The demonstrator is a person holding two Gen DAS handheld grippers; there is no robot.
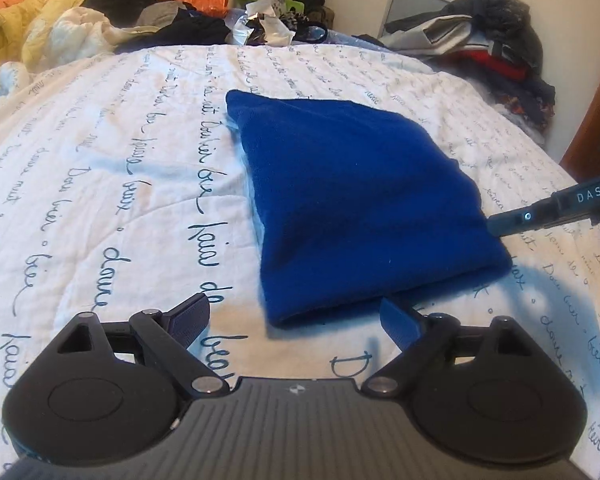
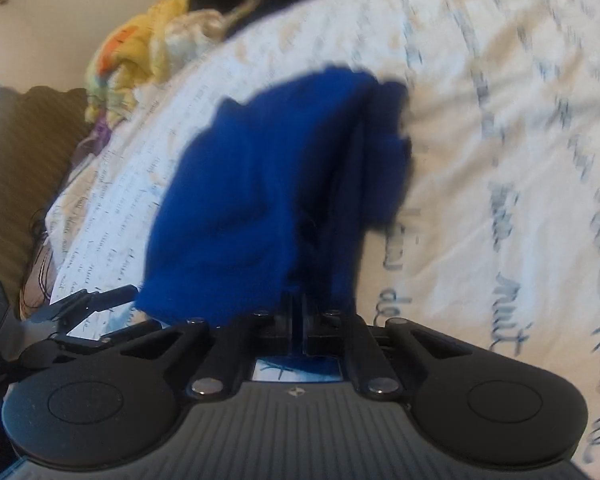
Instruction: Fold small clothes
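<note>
A folded blue cloth [image 1: 360,200] lies on the white bedspread with dark script [image 1: 120,184]. My left gripper [image 1: 296,320] is open and empty, just in front of the cloth's near edge. My right gripper [image 2: 298,304] is shut on the blue cloth [image 2: 260,192], pinching its edge; the view is blurred. In the left wrist view the right gripper [image 1: 500,228] reaches in from the right and meets the cloth's right edge. The left gripper [image 2: 100,300] also shows at the lower left of the right wrist view.
Piles of clothes and bags [image 1: 204,12] line the far side of the bed, with a yellow blanket [image 1: 28,32] at the far left and a stack of garments [image 1: 492,48] at the far right. A wooden piece [image 1: 596,120] stands at the right edge.
</note>
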